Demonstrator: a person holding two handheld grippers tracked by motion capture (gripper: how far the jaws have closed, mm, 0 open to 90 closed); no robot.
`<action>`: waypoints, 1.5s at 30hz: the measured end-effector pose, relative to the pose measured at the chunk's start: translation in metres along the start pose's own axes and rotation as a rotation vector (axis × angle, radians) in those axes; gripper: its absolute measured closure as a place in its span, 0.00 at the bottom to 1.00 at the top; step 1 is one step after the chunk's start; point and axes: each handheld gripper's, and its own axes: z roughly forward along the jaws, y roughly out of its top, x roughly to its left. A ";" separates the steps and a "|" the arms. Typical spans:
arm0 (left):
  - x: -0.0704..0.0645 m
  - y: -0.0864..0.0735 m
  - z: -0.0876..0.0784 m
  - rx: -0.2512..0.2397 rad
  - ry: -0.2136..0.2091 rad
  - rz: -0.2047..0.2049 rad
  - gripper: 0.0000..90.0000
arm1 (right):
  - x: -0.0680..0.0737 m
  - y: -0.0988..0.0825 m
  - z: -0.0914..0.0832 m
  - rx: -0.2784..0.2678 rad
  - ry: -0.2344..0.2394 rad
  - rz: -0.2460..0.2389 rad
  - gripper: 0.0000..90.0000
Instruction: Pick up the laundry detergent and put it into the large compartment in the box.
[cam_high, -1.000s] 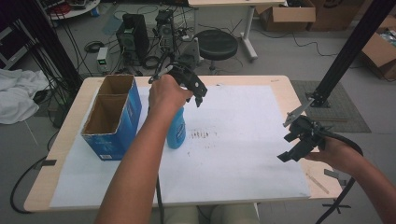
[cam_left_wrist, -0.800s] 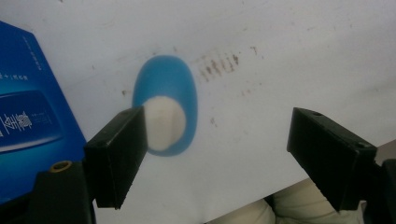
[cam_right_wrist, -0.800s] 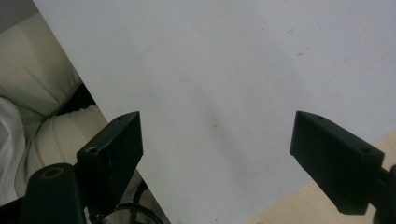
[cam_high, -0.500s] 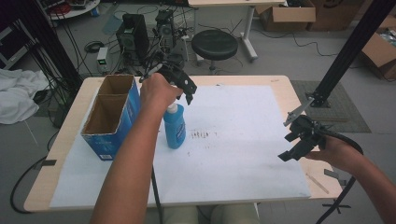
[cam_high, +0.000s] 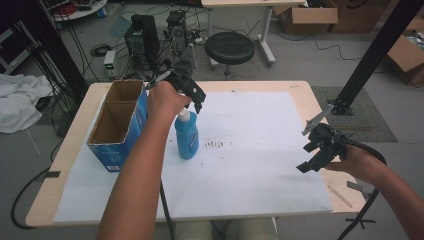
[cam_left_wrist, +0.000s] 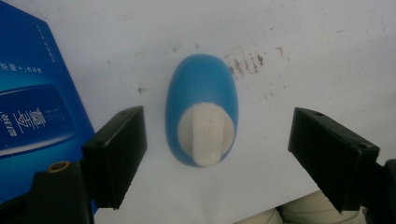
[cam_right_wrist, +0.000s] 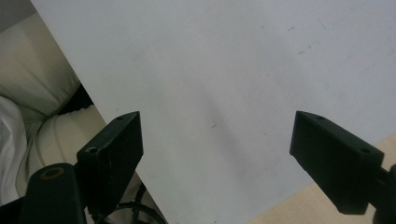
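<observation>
Left gripper (cam_left_wrist: 212, 154) spread wide, directly above upright blue bottle (cam_left_wrist: 201, 114), axis vertical, cap centred between jaws. Right gripper (cam_high: 316, 150) also spread wide, empty, well apart from bottle.

Between the matt black plastic fingers (cam_left_wrist: 116, 156) of the left gripper (cam_left_wrist: 212, 154) stands a smooth blue plastic bottle (cam_left_wrist: 202, 88) with a dull white plastic cap (cam_left_wrist: 205, 135), on a matt white paper sheet (cam_left_wrist: 303, 56) marked with rough brown smudges (cam_left_wrist: 247, 60). Just beside the left finger lies the glossy printed face of a blue cardboard box (cam_left_wrist: 32, 107), whose inside shows raw brown card (cam_high: 112, 122). Beyond the right gripper (cam_right_wrist: 215, 149), whose fingers (cam_right_wrist: 114, 154) are the same matt black plastic, the paper ends on a pale, smooth wooden tabletop (cam_right_wrist: 299, 210).
</observation>
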 end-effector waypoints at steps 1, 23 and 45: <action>0.001 0.000 0.001 -0.003 -0.001 0.001 0.22 | 0.000 0.000 0.000 0.000 0.000 0.000 0.19; 0.010 0.000 0.046 0.065 -0.010 0.008 0.22 | -0.001 0.002 0.006 0.017 0.007 0.004 0.19; 0.013 -0.002 0.074 0.093 -0.015 0.013 0.22 | -0.002 0.006 0.009 0.031 0.012 -0.006 0.19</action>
